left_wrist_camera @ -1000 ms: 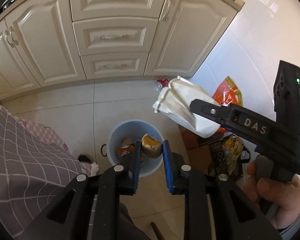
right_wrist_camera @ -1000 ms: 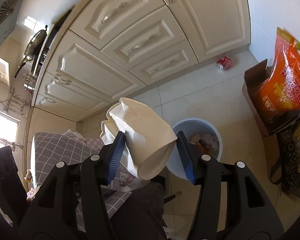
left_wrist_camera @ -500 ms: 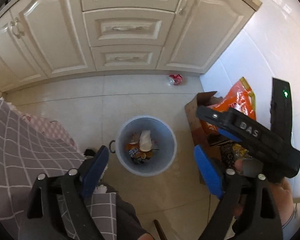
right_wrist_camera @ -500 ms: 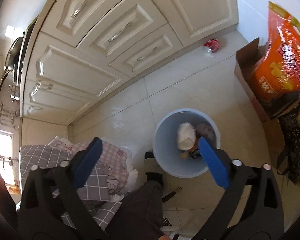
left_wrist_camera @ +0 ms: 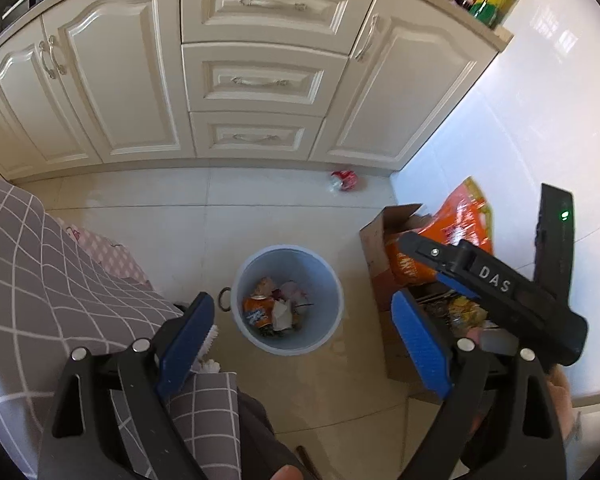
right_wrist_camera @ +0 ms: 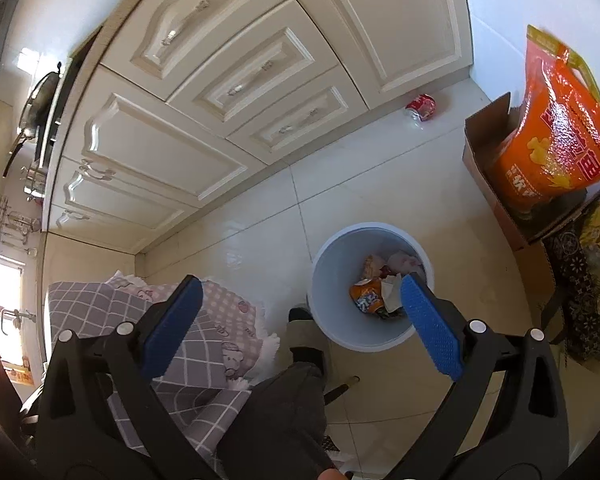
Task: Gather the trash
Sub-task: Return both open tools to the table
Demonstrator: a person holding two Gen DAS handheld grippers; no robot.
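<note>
**Both grippers empty above the bin, one red can left by the cabinets**

The cream cabinets (left_wrist_camera: 260,80) fill the far side of the tiled floor (left_wrist_camera: 160,232), and the light blue bin (left_wrist_camera: 332,280) stands out in the open on it, well apart from them. Trash lies in its bottom: an orange can (left_wrist_camera: 256,312), crumpled white paper (left_wrist_camera: 283,312) and other scraps. To the bin's right a cardboard box (left_wrist_camera: 374,248) holds an orange bag (left_wrist_camera: 464,216).

The left gripper (left_wrist_camera: 304,352) hangs over the bin with its jaws having just swung wide, nothing between them. The right gripper (right_wrist_camera: 296,328), seen in its own camera, is likewise released and empty, its jaws having also just opened.

The piece most likely still to collect is the crushed red can (left_wrist_camera: 344,180), lying on the floor just in front of the cabinet base.

Risks, as I judge them: the can sits near the toe-kick, so a finger could strike the cabinet or nudge the can further under. Being round and crushed, it may roll or slip from a shallow pinch. With both grippers near each other, they could collide on the reach.
</note>
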